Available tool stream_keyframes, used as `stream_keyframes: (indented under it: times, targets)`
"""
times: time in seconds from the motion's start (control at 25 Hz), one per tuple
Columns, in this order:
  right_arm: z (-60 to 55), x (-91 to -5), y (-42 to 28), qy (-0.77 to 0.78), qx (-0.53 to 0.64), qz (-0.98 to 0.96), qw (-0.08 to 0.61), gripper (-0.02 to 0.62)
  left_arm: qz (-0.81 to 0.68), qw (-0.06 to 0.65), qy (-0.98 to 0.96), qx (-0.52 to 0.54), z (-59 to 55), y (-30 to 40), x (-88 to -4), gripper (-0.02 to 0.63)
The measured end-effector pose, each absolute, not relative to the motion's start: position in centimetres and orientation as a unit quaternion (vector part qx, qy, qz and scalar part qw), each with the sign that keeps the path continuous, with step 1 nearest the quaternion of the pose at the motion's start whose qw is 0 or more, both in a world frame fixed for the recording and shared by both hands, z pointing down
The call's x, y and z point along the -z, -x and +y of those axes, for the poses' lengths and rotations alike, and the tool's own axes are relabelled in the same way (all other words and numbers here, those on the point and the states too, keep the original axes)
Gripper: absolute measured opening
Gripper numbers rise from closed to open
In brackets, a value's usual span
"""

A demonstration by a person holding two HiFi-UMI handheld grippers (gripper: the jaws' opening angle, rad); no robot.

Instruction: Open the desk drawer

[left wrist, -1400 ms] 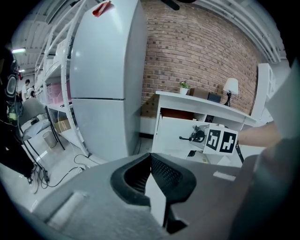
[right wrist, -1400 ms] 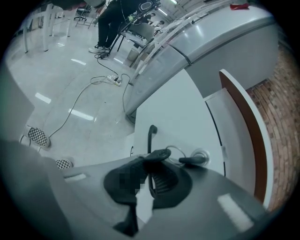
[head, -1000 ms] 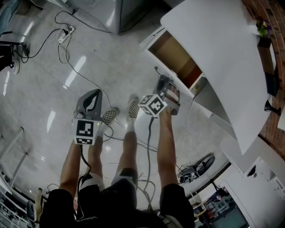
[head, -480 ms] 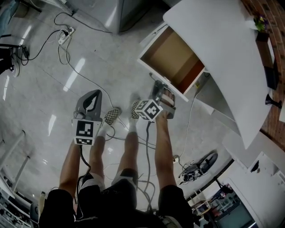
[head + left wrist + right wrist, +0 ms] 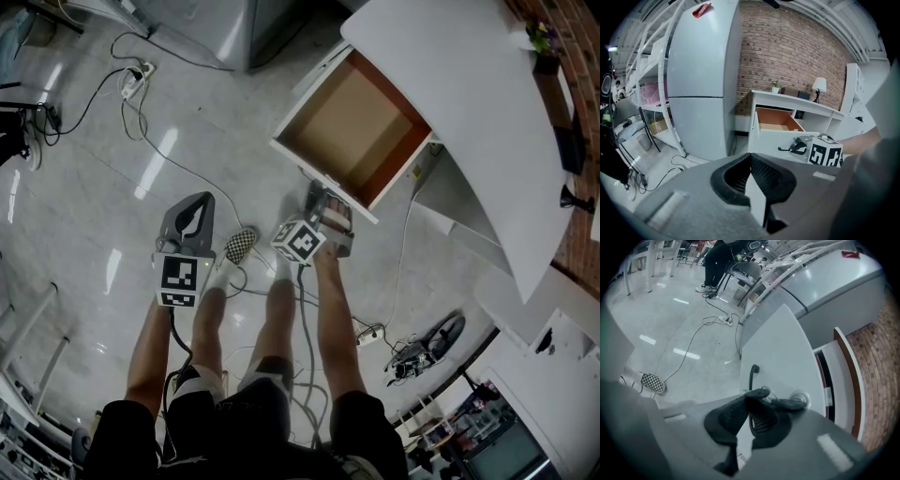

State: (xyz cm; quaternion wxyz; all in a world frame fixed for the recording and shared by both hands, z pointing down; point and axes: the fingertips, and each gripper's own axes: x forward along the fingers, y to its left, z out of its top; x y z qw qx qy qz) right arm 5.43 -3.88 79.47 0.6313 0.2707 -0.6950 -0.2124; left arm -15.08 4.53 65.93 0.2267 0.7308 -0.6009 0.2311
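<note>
Clamping the drawer handle [image 5: 751, 375], right tongs [image 5: 750, 401] show this only in their view; left tongs [image 5: 749, 161] closed, empty

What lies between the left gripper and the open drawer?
In the head view, only bare glossy floor crossed by a thin white cable lies between the left gripper and the drawer.

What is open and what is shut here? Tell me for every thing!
desk drawer: pulled out, open, nothing inside.
right gripper: shut on the drawer handle.
drawer handle: pinched between the right gripper's fingers.
left gripper: shut, holding nothing, away from the desk.
refrigerator: both doors shut.
</note>
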Motion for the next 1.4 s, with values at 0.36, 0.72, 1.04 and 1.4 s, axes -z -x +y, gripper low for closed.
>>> stream_keyframes:
  times: [0.36, 0.72, 1.04, 1.4]
  targets:
    - [-3.9, -79.4, -5.3, -0.284, 0.214, -0.69, 0.63, 0.017, -0.593, 0.234, -0.734, -0.234, 4.9, 15.5, -66.5, 0.011]
    - [-3.6, -79.4, -5.2, -0.321, 0.186, -0.693, 0.618, 0.029, -0.578, 0.229, -0.747, -0.237, 4.1, 14.3, -66.3, 0.011]
    - [-2.1, -78.1, -5.8, -0.36, 0.146, -0.711, 0.586, 0.229, -0.568, 0.212, -0.758, -0.24, 2.8, 13.7, -64.8, 0.011]
    - [-1.4, -73.2, -7.0, -0.392, 0.11, -0.723, 0.559, 0.232, -0.547, 0.187, -0.777, -0.248, 2.2, 11.7, -60.6, 0.011]
